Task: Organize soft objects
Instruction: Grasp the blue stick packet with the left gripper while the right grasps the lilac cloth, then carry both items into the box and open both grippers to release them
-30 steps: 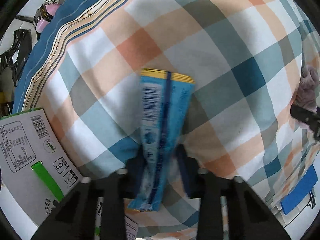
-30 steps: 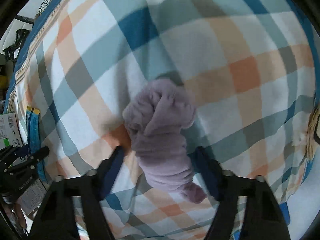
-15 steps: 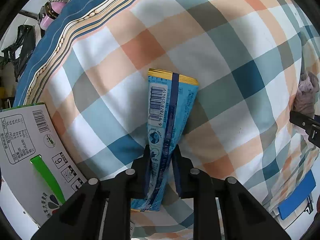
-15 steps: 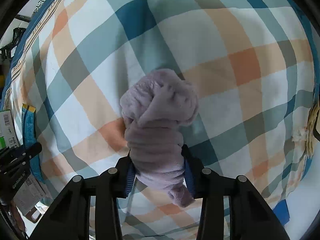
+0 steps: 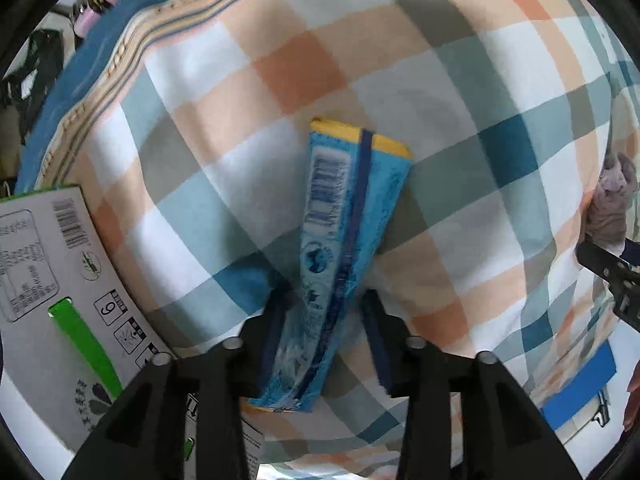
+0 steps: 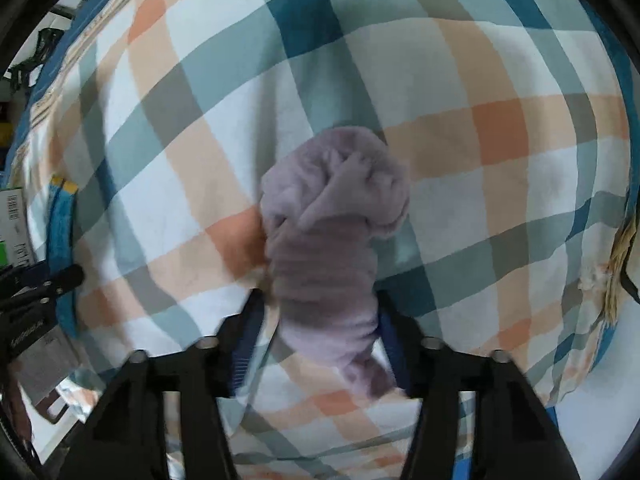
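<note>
A blue packet with a yellow end and a barcode (image 5: 340, 240) lies on the checked pillow (image 5: 360, 60). My left gripper (image 5: 326, 312) straddles its near end with the jaws apart, clear of it on the right side. A rolled lilac cloth (image 6: 332, 232) lies on the same pillow (image 6: 440, 80). My right gripper (image 6: 320, 316) straddles its near end with the jaws apart, close to the cloth's sides. The cloth also shows at the right edge of the left wrist view (image 5: 610, 208). The packet shows at the left edge of the right wrist view (image 6: 60, 216).
A white carton with green print (image 5: 48, 280) lies left of the packet, against the pillow. A blue striped border (image 5: 120, 40) runs along the pillow's far left edge. A blue patch (image 5: 580, 384) shows on the white surface at lower right.
Both grippers were shut on their things half a second ago and have opened. The packet and the cloth rest on the pillow. Both views are slightly blurred from motion.
</note>
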### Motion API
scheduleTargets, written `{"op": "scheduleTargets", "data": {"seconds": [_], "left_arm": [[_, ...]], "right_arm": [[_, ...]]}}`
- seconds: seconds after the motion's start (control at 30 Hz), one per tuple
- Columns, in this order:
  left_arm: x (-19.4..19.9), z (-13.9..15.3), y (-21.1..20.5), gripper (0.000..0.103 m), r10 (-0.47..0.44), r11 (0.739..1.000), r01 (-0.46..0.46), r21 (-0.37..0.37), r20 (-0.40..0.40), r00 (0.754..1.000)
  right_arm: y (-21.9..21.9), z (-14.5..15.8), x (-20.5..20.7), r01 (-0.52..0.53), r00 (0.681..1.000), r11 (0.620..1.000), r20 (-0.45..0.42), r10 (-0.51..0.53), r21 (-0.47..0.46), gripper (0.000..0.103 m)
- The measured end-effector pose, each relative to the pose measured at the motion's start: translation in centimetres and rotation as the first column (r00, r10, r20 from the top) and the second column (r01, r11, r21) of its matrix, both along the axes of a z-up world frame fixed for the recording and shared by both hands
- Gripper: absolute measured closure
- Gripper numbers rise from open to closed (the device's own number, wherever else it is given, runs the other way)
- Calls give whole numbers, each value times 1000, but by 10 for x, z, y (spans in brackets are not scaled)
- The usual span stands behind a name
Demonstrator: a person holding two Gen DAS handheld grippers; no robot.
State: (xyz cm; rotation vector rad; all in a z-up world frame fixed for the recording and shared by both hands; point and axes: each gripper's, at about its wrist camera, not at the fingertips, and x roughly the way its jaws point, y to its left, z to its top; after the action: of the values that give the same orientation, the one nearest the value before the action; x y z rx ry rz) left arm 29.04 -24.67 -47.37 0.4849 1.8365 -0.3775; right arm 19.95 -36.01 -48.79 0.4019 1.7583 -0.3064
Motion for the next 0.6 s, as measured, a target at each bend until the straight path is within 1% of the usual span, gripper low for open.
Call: {"op": "scheduleTargets", "data": {"seconds": [0.07, 0.13, 0.2, 0.27, 0.33, 0.43, 0.5, 0.53, 0.57, 0.6], "left_arm": [[2, -3, 2, 62, 7, 1000, -7, -1, -1, 1000], [1, -2, 1, 63, 13, 1000, -13, 4, 4, 1000], [0, 0, 0, 64, 0, 1000, 0, 8, 15, 1000], [-2, 2, -1, 73, 13, 1000, -13, -1, 16, 1000], [-7, 4, -3, 78, 24, 1000, -24, -2, 21, 999], [-14, 2, -2, 78, 1, 1000, -1, -10, 23, 1000], [-15, 1, -2, 78, 12, 1000, -12, -14, 21, 1000], [-16, 1, -1, 79, 28, 1000, -28, -14, 21, 999], [-17, 3, -2, 82, 40, 999, -40, -11, 27, 999], [-18, 4, -2, 83, 43, 999, -43, -11, 34, 998]], "right_arm": [[1, 4, 1, -14, 1000, 1000, 7, 14, -15, 32], [0, 4, 3, -25, 1000, 999, -8, 24, -31, 32], [-1, 2, 5, -7, 1000, 1000, -4, 7, -4, 32], [-2, 1, 7, 12, 1000, 1000, 0, -12, -4, 32], [-4, 2, 9, 27, 999, 1000, 26, -26, -3, 32], [-5, 2, 13, 45, 998, 999, 38, -45, 12, 32], [-4, 4, 13, 42, 998, 999, 43, -43, 7, 33], [-3, 3, 14, 40, 998, 999, 43, -40, 4, 35], [-2, 5, 15, 33, 999, 999, 37, -33, -13, 43], [-1, 7, 15, 27, 999, 999, 35, -26, -31, 58]]}}
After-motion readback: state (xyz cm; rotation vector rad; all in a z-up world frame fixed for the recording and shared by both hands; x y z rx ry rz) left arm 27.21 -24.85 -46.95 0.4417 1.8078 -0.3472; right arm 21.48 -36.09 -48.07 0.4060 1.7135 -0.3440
